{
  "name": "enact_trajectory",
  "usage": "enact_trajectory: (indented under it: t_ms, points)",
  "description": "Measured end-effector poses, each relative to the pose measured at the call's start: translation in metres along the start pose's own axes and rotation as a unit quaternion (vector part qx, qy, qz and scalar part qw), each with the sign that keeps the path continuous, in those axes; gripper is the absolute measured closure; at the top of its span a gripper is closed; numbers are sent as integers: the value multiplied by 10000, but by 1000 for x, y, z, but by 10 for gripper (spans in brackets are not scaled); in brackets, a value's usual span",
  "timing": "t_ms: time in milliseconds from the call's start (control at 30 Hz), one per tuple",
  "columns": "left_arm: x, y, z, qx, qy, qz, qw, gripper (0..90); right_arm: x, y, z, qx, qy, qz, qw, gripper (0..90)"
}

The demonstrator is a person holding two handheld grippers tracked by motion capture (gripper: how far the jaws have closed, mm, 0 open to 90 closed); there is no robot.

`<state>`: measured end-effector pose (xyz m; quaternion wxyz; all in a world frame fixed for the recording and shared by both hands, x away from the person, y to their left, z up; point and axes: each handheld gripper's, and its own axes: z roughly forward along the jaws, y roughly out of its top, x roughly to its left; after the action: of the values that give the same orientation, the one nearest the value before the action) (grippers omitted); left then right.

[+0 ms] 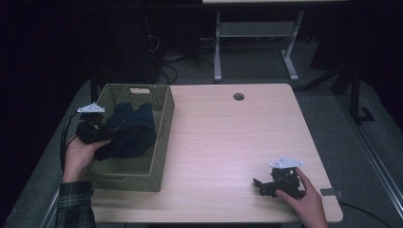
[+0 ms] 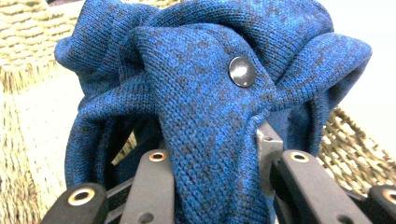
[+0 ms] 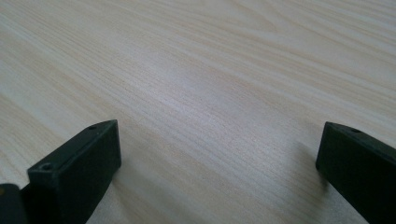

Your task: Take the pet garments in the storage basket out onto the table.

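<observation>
Holding a fold of the blue knit garment (image 2: 205,107) pinched between its jaws, the left gripper (image 1: 97,130) sits at the near-left wall of the woven basket (image 1: 161,142), with the bunched cloth still inside it. Well to the right of the basket, the right gripper (image 1: 266,184) rests low on the bare table (image 3: 224,79), jaws spread wide and empty. Judging from this, the grasp is made, but lifting the garment out of the basket remains to be done.

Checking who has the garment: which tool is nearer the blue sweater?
Left. The left tool is clamped on the sweater over the basket; the right tool rests open, far across the table.
</observation>
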<state>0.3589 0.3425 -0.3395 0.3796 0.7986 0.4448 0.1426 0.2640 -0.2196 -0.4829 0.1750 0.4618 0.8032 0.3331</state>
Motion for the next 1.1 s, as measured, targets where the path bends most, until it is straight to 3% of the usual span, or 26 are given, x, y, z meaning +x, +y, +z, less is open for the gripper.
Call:
enact_trajectory:
  t_ms: [300,467,1100]
  points:
    - [-7,7,-15,-394,-55,41,9992,676,0,0,0,-2,1,-4,10000,0]
    - [-15,13,-24,-618,-186,82,9979,676,0,0,0,-2,2,-5,10000,0]
    - [-51,42,-28,-950,-593,372,9930,676,0,0,0,1,9,-4,10000,0]
